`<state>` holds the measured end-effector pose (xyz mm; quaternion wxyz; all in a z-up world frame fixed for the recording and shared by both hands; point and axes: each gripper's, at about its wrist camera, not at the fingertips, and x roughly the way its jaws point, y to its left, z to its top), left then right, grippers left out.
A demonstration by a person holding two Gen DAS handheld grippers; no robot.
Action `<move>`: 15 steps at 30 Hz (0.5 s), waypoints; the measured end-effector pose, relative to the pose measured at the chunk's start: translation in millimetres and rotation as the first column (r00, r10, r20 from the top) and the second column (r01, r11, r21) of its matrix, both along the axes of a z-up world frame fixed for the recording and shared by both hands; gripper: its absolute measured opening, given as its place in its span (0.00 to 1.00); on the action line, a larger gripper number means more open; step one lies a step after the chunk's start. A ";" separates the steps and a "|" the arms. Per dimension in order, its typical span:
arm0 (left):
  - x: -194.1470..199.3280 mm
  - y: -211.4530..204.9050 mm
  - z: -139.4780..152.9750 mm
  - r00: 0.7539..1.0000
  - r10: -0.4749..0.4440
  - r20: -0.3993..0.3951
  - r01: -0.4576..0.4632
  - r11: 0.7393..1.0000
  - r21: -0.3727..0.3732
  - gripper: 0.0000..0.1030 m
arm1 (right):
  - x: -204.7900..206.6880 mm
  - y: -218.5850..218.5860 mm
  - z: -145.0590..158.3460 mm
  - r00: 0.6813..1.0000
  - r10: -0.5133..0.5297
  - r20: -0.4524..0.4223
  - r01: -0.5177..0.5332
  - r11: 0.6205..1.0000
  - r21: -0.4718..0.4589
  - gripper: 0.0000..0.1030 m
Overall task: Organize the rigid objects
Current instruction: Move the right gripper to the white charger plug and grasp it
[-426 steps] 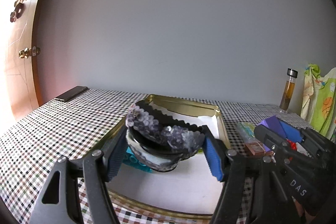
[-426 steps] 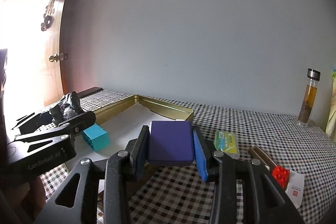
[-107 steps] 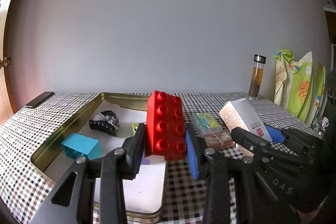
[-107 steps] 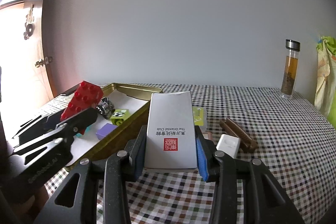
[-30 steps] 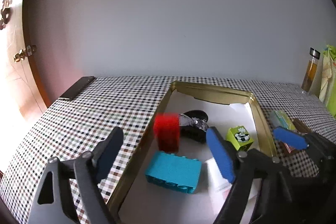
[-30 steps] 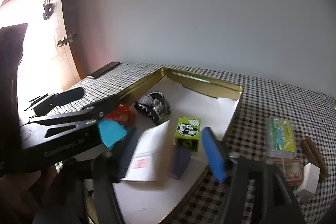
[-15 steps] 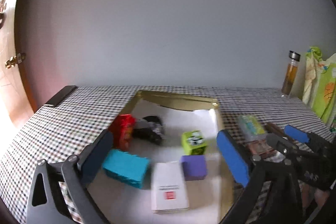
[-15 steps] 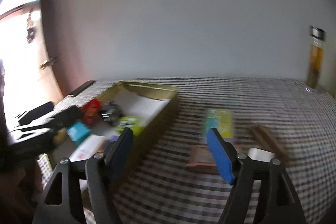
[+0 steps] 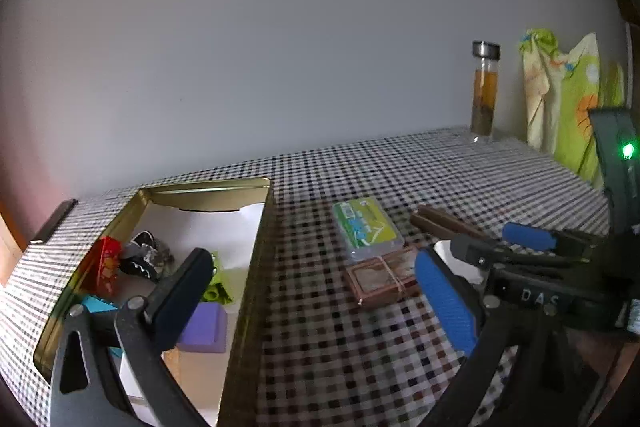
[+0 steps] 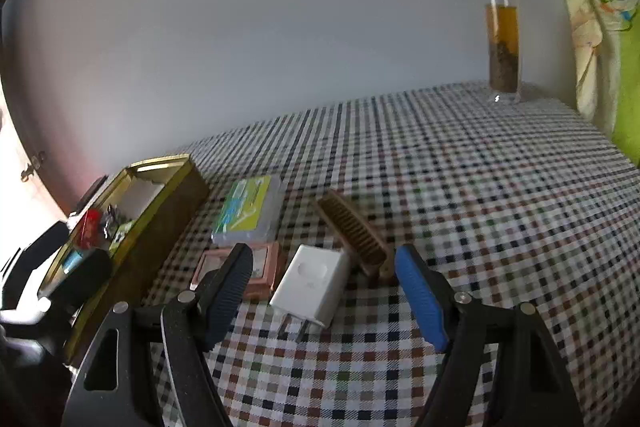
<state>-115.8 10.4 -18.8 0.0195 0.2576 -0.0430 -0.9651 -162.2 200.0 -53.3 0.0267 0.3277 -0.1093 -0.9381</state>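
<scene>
A gold tin tray point(image 9: 256, 227) holds a red brick point(image 9: 105, 263), a dark rock point(image 9: 146, 259), a green block point(image 9: 214, 287), a purple block point(image 9: 204, 327) and a teal brick point(image 9: 98, 305). My left gripper point(image 9: 312, 259) hovers over the tray's right rim, its jaws opening and nothing between them. To the right lie a green card case point(image 10: 246, 211), a brown framed box point(image 10: 264, 267), a wooden comb point(image 10: 354, 231) and a white charger point(image 10: 314, 283). My right gripper point(image 10: 322, 255) stands open over the charger, pads clear of it.
A checked cloth covers the table point(image 10: 480, 187). A glass bottle point(image 10: 502, 35) of amber liquid stands at the far right by the wall, next to a hanging green cloth point(image 10: 600, 47). A dark phone point(image 9: 54, 221) lies left of the tray.
Both grippers let go of their loads into the tray, the red brick and the white box, then swung right. The right one now faces the loose items on the cloth.
</scene>
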 end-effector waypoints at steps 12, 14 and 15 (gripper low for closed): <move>-3.8 -1.3 -9.9 1.000 0.014 0.020 -0.014 1.000 -0.002 0.99 | -12.9 -4.6 -15.7 0.992 0.034 0.118 -0.036 0.999 0.015 0.54; -4.3 -0.9 -10.5 1.000 0.011 0.027 -0.011 1.000 0.005 0.99 | -12.9 -4.4 -17.1 0.991 0.044 0.126 -0.045 0.999 0.007 0.54; -4.6 -0.9 -10.8 1.000 0.009 0.029 -0.009 1.000 0.009 0.99 | -13.5 -6.5 -17.8 0.990 0.049 0.129 -0.051 0.999 0.013 0.54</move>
